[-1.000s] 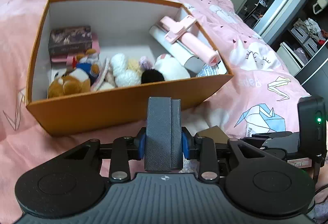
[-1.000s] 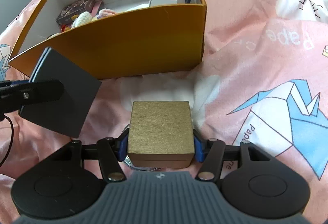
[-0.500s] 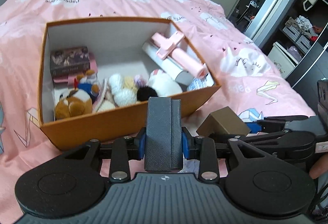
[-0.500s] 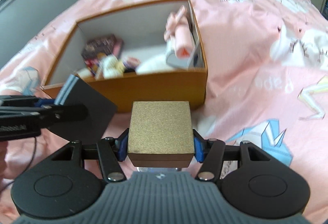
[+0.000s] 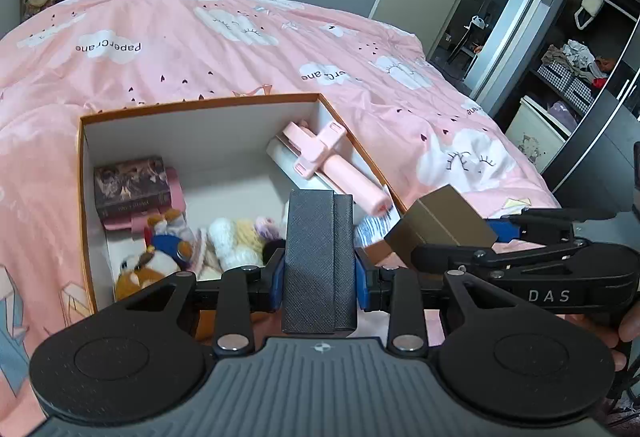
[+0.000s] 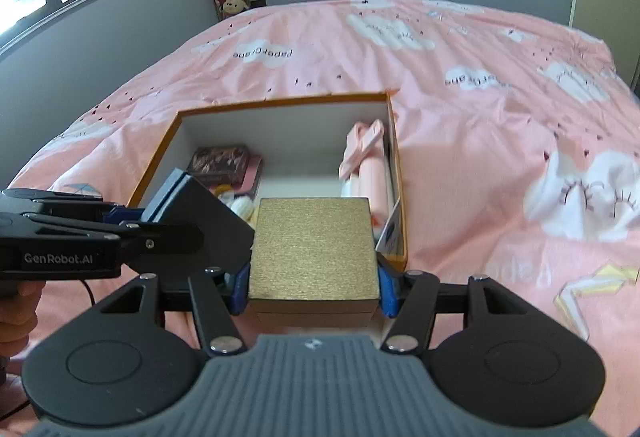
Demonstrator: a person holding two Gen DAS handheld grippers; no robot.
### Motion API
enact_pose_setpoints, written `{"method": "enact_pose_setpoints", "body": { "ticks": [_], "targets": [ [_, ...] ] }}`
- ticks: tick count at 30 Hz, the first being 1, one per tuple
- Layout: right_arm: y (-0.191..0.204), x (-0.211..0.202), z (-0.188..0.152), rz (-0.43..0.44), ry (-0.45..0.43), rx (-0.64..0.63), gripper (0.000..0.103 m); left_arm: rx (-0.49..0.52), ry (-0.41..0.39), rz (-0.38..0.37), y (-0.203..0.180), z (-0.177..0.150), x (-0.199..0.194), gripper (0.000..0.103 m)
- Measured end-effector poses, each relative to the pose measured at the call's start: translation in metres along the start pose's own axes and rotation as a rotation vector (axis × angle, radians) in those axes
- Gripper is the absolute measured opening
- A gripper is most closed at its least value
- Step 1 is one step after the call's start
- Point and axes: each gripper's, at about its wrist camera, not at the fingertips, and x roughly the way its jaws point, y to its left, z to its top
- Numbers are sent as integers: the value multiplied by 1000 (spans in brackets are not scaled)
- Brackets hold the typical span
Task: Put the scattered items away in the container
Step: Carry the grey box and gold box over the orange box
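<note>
Carry step: left gripper (image 5: 319, 257) clamps dark case (image 5: 318, 261), right gripper (image 6: 314, 277) clamps gold box (image 6: 313, 251); orange box (image 5: 200, 103) just ahead/below, next lower both in & release.

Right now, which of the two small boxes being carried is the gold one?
The gold box is in the right gripper. The left gripper holds the dark grey box instead.

Gold box (image 6: 313, 251), cloud-patterned pink bedspread (image 6: 480, 97)
</note>
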Motion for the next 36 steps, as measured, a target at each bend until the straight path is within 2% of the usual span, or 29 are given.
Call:
{"method": "enact_pose_setpoints", "body": {
  "ticks": [7,13,18,21,25,36],
  "targets": [
    [5,21,19,-8,-9,-42,61,6,17,-11,14,22,14,38],
    [3,33,33,-8,-25,-46,61,-2,-3,-15,30,49,24,38],
    [-3,42,44,-8,-32,-38,61,-54,-15,-7,49,71,46,38],
    [-4,47,47,-3,-32,-38,61,-128,-27,3,66,81,63,38],
    [-5,56,49,8,-25,-38,61,-229,-39,-19,89,83,88,38],
    [-4,83,55,26,0,-57,61,-313,31,-17,116,68,144,38]
  ]
}}
